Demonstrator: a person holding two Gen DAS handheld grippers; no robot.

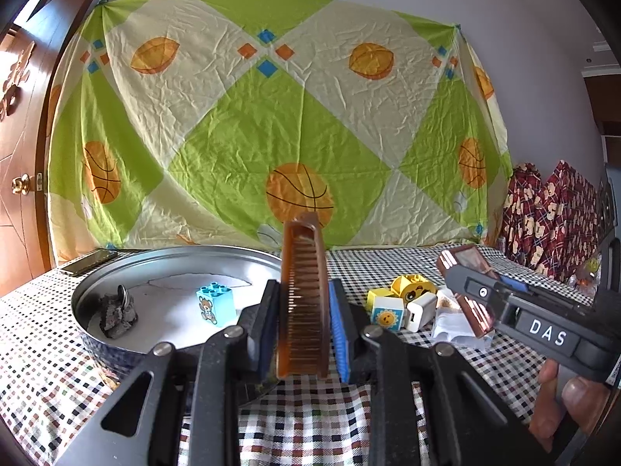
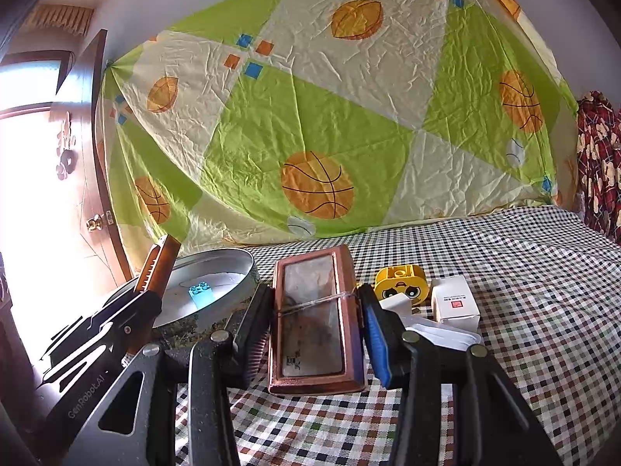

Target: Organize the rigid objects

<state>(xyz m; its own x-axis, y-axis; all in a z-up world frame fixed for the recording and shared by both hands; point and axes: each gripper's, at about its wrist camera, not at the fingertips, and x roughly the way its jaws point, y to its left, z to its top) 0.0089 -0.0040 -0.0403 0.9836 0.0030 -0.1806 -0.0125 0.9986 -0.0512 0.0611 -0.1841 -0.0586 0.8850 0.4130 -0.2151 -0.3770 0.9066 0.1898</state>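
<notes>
The left claw (image 1: 304, 310) is clamped narrow on a brown comb (image 1: 302, 295), which stands on its edge between the pads, above the near rim of the round metal tin (image 1: 116, 272). The right claw (image 2: 316, 318) holds a copper-framed rectangular mirror (image 2: 312, 318) by its long sides, above the checkered desk (image 2: 524, 310). In the tin stands a light blue toy block (image 1: 216, 305), while a yellow face block (image 2: 401, 281) and a white charger box (image 2: 456, 303) lie on the desk just beside the mirror.
</notes>
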